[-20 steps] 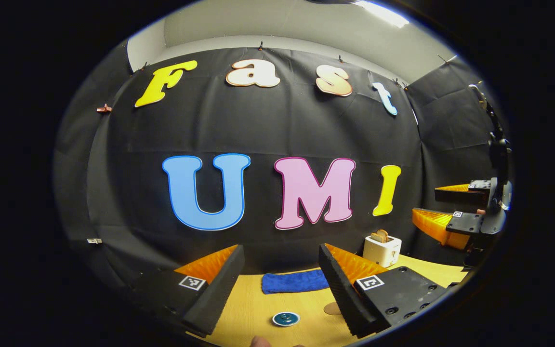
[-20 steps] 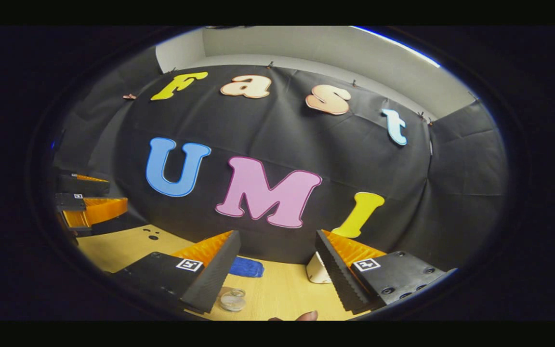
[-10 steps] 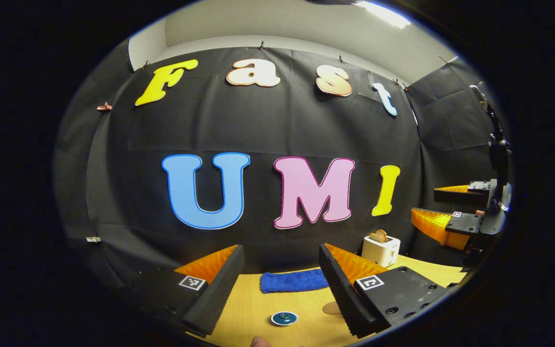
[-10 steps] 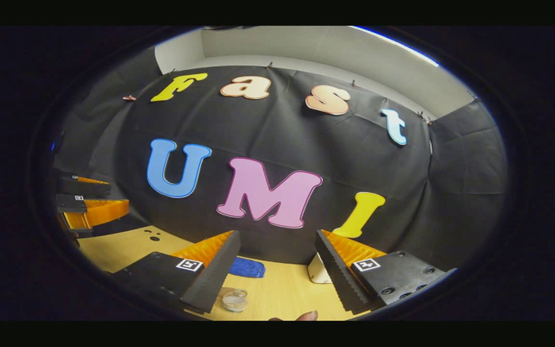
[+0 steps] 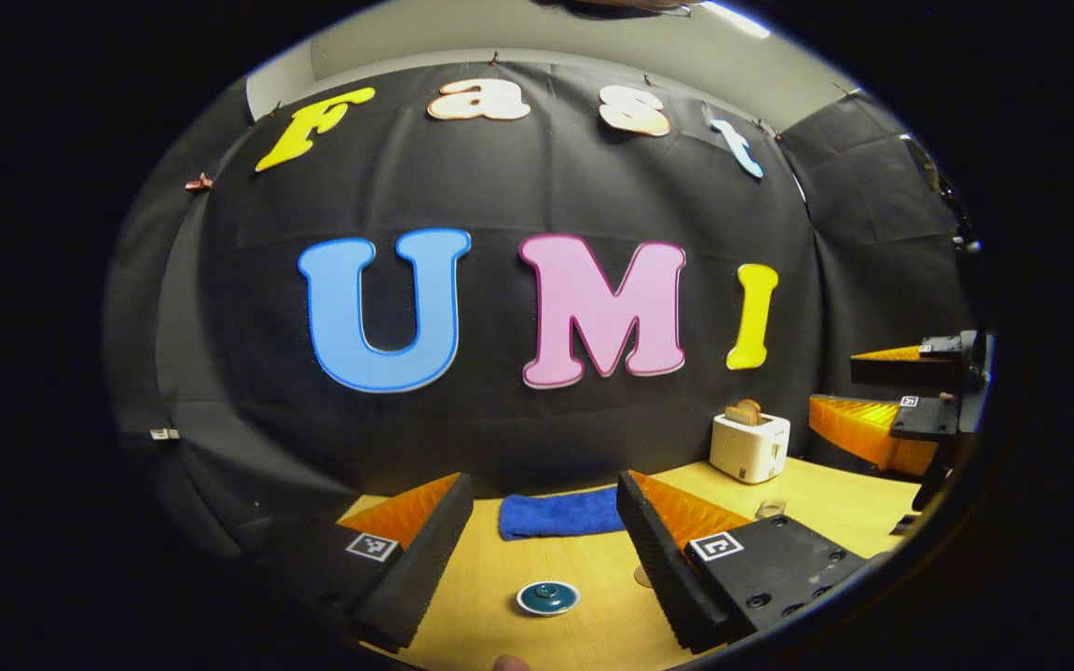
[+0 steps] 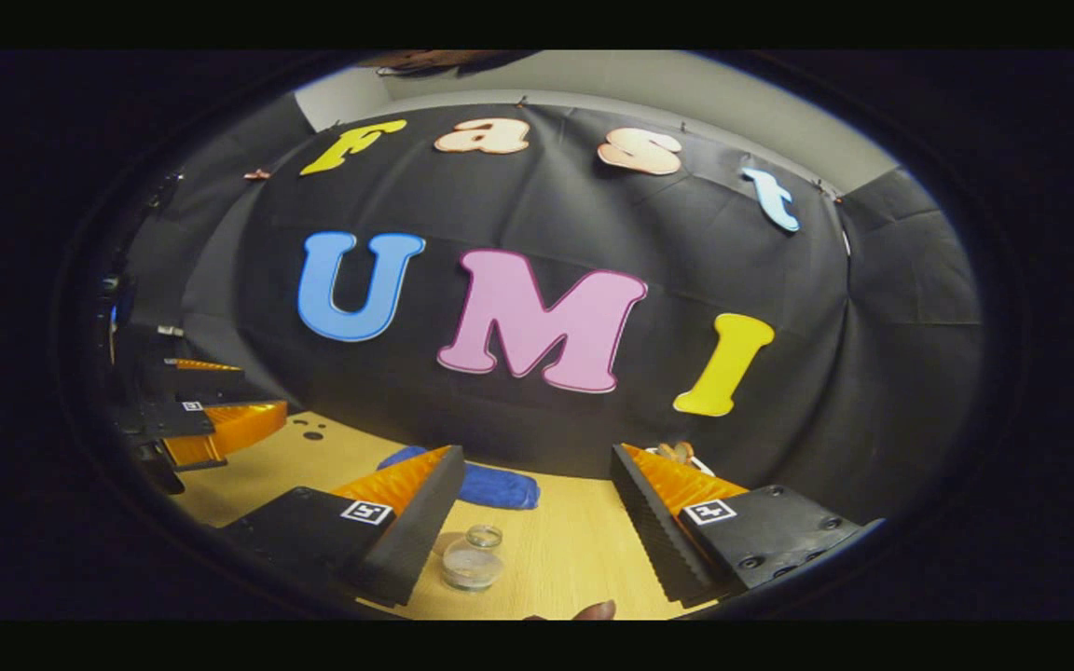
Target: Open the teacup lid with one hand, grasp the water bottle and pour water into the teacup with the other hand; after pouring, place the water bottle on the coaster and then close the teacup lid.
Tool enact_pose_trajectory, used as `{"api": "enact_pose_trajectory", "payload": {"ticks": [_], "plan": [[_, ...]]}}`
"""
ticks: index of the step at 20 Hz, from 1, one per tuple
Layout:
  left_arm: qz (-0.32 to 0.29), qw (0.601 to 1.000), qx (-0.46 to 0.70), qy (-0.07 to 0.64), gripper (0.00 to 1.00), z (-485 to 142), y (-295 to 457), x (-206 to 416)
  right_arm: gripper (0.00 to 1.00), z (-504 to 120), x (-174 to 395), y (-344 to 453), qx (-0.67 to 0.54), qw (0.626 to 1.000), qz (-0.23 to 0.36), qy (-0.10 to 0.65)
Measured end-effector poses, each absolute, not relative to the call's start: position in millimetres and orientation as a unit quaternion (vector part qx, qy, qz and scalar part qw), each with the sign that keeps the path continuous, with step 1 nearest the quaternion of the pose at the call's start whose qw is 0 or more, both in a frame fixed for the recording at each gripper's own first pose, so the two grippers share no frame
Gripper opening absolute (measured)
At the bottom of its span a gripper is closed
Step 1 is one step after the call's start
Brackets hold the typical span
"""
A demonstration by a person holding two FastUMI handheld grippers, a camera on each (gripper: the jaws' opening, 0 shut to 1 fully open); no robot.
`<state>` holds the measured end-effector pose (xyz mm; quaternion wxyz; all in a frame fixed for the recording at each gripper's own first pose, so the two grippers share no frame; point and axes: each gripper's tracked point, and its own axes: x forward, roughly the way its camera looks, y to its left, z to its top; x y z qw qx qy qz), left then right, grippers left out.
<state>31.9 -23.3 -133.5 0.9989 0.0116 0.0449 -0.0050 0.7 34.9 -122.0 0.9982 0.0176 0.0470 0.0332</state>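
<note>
Left gripper view
- Left gripper (image 5: 544, 550): held above the wooden table (image 5: 593, 634), jaws spread wide, nothing between them.
- Teacup lid (image 5: 547, 597): dark teal with a pale rim and a centre knob, seated on the table below the gap between the fingers; cup body under it cannot be made out.
- Coaster (image 5: 642, 576): round, brown, flat on the table just right of the lid, partly behind the right-hand finger.
- Blue towel (image 5: 560, 514): folded, at the table's far edge against the booth wall.
- Toaster (image 5: 750, 445): white, bread in its slot, far right of the table.
- Right gripper (image 5: 859, 401): at the right edge, raised off the table, jaws apart.

Right gripper view
- Right gripper (image 6: 537, 531): above the table, jaws released, empty.
- Water bottle (image 6: 474, 561): clear, capless, upright on the table, just beside the left-hand finger, not touched.
- Blue towel: behind the bottle, by the wall.
- Toaster (image 6: 677, 454): top visible behind the right-hand finger.
- Left gripper (image 6: 243, 405): at the left edge, jaws apart.
</note>
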Motion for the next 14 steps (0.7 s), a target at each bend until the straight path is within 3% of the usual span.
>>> {"api": "enact_pose_trajectory", "payload": {"ticks": [7,14], "plan": [[-0.007,0.994,0.016,0.103,0.96,-285.6,-30.4,80.7,0.96,-201.0,-4.0,49.2,-0.014,0.996,0.04,0.077],[0.006,0.989,0.004,0.15,0.81,-346.9,-23.6,105.2,0.98,-238.0,-10.6,69.6,-0.003,0.991,0.055,0.119]]}}
